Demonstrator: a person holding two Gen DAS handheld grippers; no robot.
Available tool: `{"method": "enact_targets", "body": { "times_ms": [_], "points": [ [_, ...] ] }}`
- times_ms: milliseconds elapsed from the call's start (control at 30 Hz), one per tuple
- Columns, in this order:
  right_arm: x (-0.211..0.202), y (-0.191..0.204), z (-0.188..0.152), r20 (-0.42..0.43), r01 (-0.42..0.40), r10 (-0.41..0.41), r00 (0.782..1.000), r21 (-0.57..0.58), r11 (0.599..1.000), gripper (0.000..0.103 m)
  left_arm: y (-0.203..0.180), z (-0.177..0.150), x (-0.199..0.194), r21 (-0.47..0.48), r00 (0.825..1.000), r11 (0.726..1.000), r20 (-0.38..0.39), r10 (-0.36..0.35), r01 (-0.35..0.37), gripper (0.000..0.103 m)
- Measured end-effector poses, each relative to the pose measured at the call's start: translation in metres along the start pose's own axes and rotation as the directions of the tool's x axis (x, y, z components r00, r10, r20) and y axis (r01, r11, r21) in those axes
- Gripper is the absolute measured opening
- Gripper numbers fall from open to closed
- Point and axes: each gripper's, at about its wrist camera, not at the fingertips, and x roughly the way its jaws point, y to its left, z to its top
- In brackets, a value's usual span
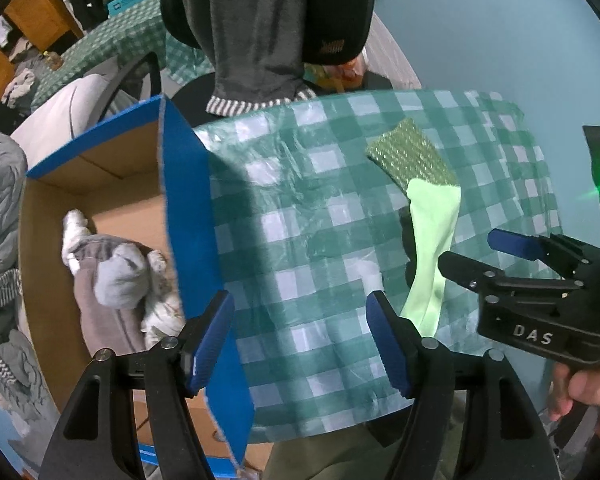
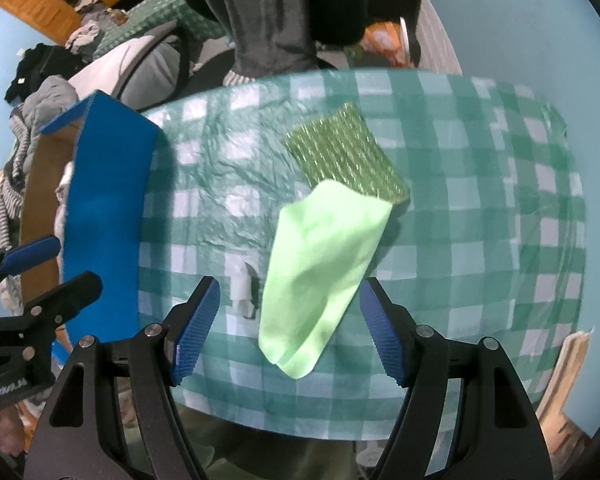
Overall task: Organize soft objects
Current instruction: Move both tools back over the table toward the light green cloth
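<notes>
Right wrist view: pale green cloth (image 2: 320, 268) lies between the wide-open, empty right claw (image 2: 290, 332).

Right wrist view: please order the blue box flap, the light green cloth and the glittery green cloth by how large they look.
1. blue box flap, largest, though nearness to the camera may enlarge it.
2. light green cloth.
3. glittery green cloth, smallest as seen; the light green cloth covers part of it, so its real size is unsure.
</notes>
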Motion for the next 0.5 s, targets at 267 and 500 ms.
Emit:
{"method": "enact_targets", "body": {
  "times_ms": [267, 500],
  "points": [
    [0.023, -0.015, -0.003, -0.042, 0.007, -0.005, 0.999, 0.051, 0.999, 0.072, -0.008, -0.002, 0.027, -0.003, 0.999, 1.000, -0.043, -0.002, 0.002, 0.070],
    [0.035, -0.013, -0.002, -0.062, 0.019, -0.016, 0.998, 0.047, 0.999, 0.072, -0.007, -0.005, 0.046, -0.017, 0.997, 1.000, -0.077, 0.008, -0.009, 0.070]
  ]
}}
